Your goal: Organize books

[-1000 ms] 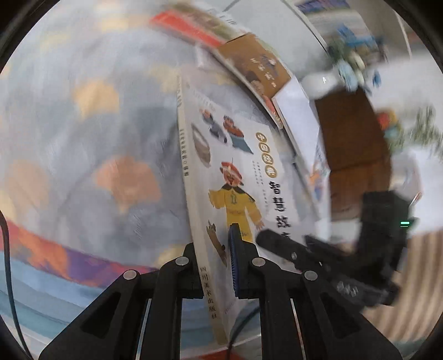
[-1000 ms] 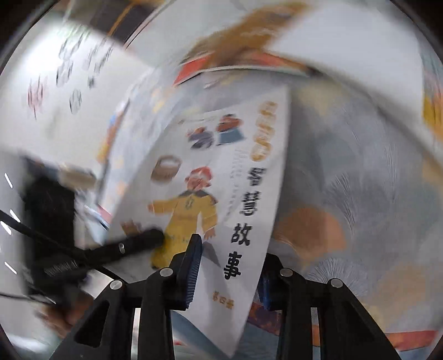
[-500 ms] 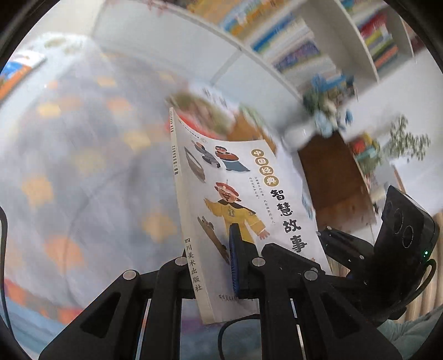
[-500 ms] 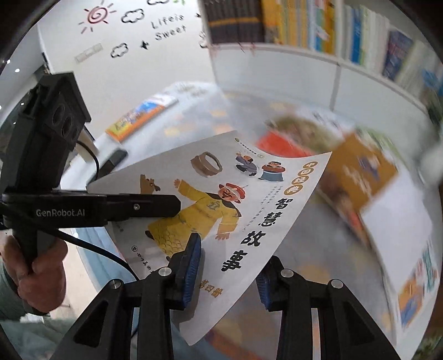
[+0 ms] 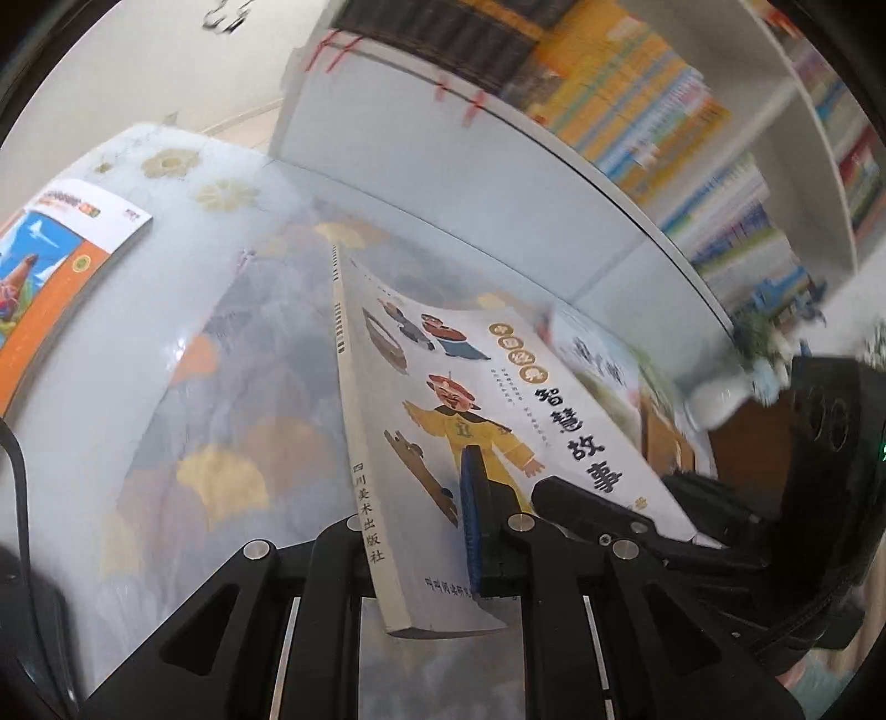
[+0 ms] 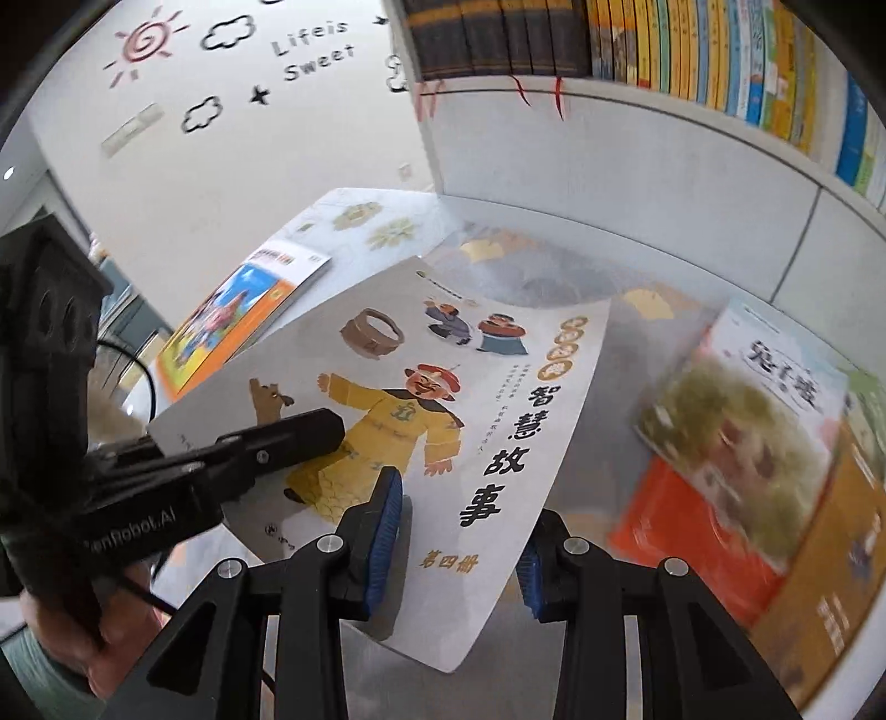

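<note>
Much of the scene is smeared: the shelf books [image 6: 692, 50] along the bookcase blur into coloured bands in the left wrist view, and the stack of books [image 6: 742, 443] lying at the right of the table [image 5: 232, 354] is too soft to read beyond a few large characters. The white storybook [image 5: 443, 421] with the yellow-robed figure hides the table surface behind it, and its lower corner is cut off behind the fingers. A pale vase and greenery at the far right of the left view are only streaks.

The left gripper [image 5: 412, 531] points down at an angle and grips the storybook at its spine edge near the bottom, fingers clamped tight on it, one blue pad on the cover and the other hidden behind the book. The right gripper [image 6: 459, 537] also tilts downward, its blue-padded fingers [image 6: 387, 515] closed on the book's opposite, open edge; the far pad is mostly hidden under the cover, which bows upward between the two grips. The book is held up off the table, above its patterned surface. A hand [image 6: 66, 659] holding the left gripper's handle shows at the lower left of the right view, partly cut off. An orange-and-blue book [image 6: 232, 327] lies flat at the table's far left corner
</note>
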`<action>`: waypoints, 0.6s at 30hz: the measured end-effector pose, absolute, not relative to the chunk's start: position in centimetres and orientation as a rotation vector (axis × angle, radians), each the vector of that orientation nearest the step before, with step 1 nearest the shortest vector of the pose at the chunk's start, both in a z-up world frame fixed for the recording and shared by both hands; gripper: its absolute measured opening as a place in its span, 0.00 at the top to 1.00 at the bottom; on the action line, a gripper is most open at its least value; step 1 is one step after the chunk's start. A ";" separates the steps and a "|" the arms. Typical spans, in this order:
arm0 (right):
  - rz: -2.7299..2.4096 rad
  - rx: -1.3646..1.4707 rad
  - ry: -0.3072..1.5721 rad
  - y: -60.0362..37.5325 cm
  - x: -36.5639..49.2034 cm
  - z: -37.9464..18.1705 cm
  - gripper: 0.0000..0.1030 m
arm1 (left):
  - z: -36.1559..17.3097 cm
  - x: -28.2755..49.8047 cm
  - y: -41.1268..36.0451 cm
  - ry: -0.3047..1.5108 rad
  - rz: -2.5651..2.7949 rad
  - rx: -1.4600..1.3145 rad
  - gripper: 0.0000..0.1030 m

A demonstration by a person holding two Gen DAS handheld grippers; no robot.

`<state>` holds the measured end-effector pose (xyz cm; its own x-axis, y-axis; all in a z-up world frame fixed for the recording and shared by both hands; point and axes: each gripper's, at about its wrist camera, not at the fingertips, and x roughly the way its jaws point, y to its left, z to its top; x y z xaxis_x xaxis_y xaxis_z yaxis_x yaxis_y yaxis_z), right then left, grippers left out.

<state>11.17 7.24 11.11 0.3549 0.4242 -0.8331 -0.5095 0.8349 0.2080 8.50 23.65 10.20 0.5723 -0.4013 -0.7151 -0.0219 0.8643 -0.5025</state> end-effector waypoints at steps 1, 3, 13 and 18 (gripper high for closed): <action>0.596 -0.077 1.054 7.8 12.1 10.7 0.64 | 9.7 9.4 24.3 0.950 -0.233 -0.504 0.89; 0.583 -0.045 1.079 8.5 13.9 9.8 0.64 | 8.7 10.4 25.2 0.968 -0.236 -0.513 0.88; 0.530 0.099 1.222 9.2 16.1 5.1 0.64 | 4.9 11.3 28.1 1.114 -0.173 -0.488 0.72; 0.500 0.104 1.329 8.5 15.6 2.5 0.60 | 3.7 10.1 30.6 1.192 -0.026 -0.429 0.72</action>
